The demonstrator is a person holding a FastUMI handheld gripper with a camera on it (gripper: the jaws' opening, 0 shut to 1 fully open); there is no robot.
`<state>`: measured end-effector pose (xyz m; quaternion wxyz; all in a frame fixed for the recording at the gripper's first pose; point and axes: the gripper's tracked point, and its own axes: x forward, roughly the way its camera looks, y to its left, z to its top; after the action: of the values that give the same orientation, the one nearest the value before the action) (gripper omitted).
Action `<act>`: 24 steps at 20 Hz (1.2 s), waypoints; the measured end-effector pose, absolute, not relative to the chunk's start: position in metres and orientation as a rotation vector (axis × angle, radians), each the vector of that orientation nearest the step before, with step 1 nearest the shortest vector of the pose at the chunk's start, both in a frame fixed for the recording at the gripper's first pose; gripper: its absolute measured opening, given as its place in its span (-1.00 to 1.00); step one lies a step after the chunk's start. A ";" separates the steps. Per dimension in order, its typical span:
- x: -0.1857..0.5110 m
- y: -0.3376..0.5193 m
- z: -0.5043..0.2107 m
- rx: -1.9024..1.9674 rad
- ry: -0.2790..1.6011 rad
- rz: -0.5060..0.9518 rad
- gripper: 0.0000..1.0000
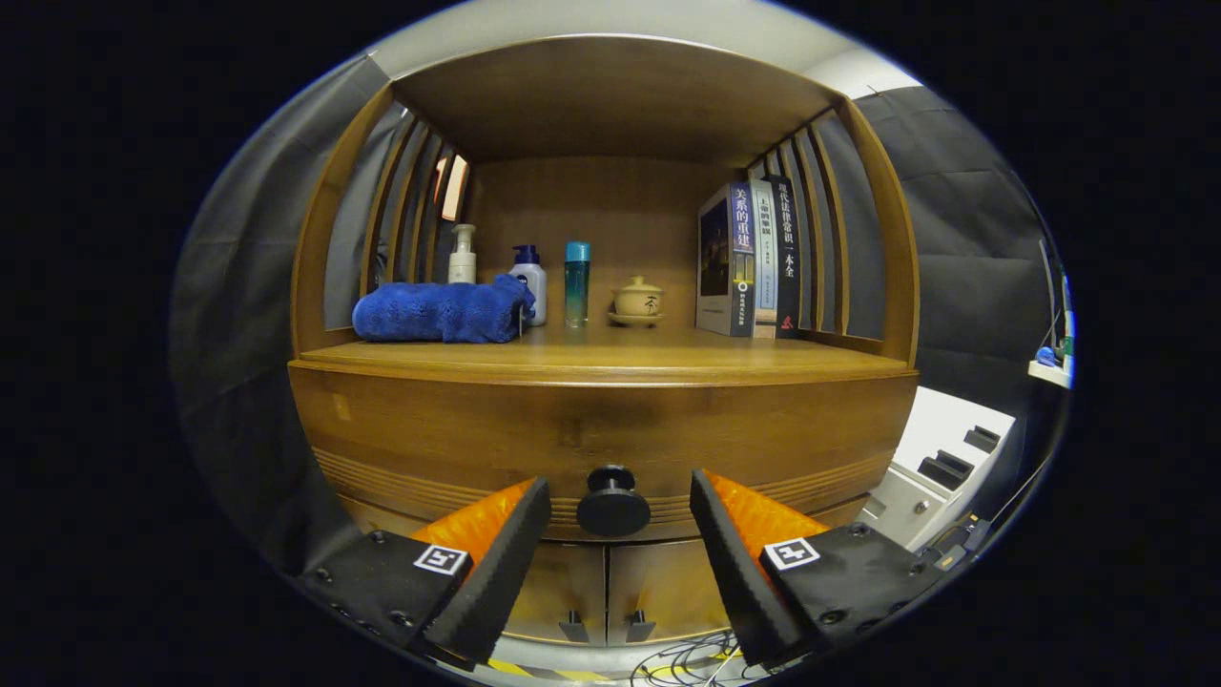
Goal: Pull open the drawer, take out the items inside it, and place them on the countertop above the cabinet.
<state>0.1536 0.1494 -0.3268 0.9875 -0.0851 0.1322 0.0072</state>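
A wooden cabinet has a closed drawer (534, 429) with a round black knob (612, 503) low on its front. My gripper (618, 496) is open, and the knob sits between its two fingers without either one touching it. Above the drawer runs the wooden countertop (610, 361). What lies inside the drawer is hidden.
On the countertop rest a folded blue towel (441, 311), a white pump bottle (463, 256), a blue-capped bottle (529, 280), a teal bottle (576, 283), a small lidded pot (637, 301) and upright books (754, 260). Two lower doors (606, 592) sit below. A white unit (940, 458) stands right; cables (687, 658) lie on the floor.
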 end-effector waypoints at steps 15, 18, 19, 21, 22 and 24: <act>0.170 0.149 -0.344 -0.133 0.318 0.031 -0.01; 0.167 0.147 -0.346 -0.149 0.320 0.018 -0.17; 0.167 0.149 -0.345 -0.152 0.320 0.022 -0.17; 0.158 0.150 -0.344 -0.150 0.321 0.036 -0.17; 0.154 0.148 -0.343 -0.161 0.318 0.037 -0.17; 0.145 0.147 -0.343 -0.177 0.315 0.034 -0.17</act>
<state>0.1450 0.1472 -0.3429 0.9836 -0.0879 0.1567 0.0170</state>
